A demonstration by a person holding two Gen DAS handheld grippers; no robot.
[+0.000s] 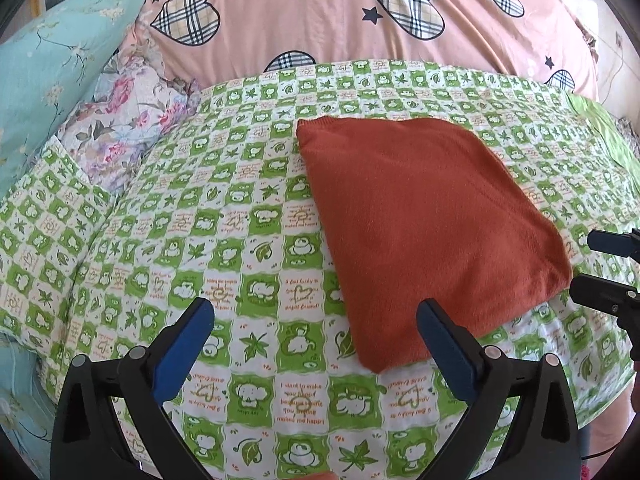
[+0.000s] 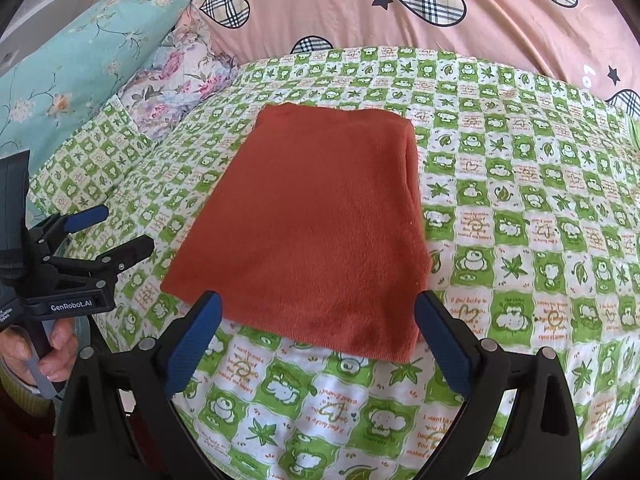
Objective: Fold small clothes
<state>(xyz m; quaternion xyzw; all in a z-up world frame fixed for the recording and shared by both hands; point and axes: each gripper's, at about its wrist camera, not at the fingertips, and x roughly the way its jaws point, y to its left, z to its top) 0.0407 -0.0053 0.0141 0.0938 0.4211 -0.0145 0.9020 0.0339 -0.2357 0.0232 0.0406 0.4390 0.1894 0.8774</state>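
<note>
The left tool [image 1: 316,316] has its jaws spread wide with nothing between them, hanging just short of the near left corner of the rust-orange garment [image 1: 424,224]. The right tool [image 2: 318,312] is likewise spread and empty, its blue pads [image 2: 444,344] flanking the garment's near edge without pressing it. Both being clear of the cloth suggests the fold is judged complete: the garment lies as a compact, squared bundle, flat on the green-checked bedsheet [image 2: 520,208], near the middle of the bed.

The right wrist view shows the doubled layers along the garment's right side, and the whole left tool held in a person's hand [image 2: 44,344] at the left edge. The left wrist view shows only the right tool's fingertips at its right edge, but gives more of the teal floral pillow [image 1: 48,64] and pink heart-print quilt [image 1: 328,20] behind.
</note>
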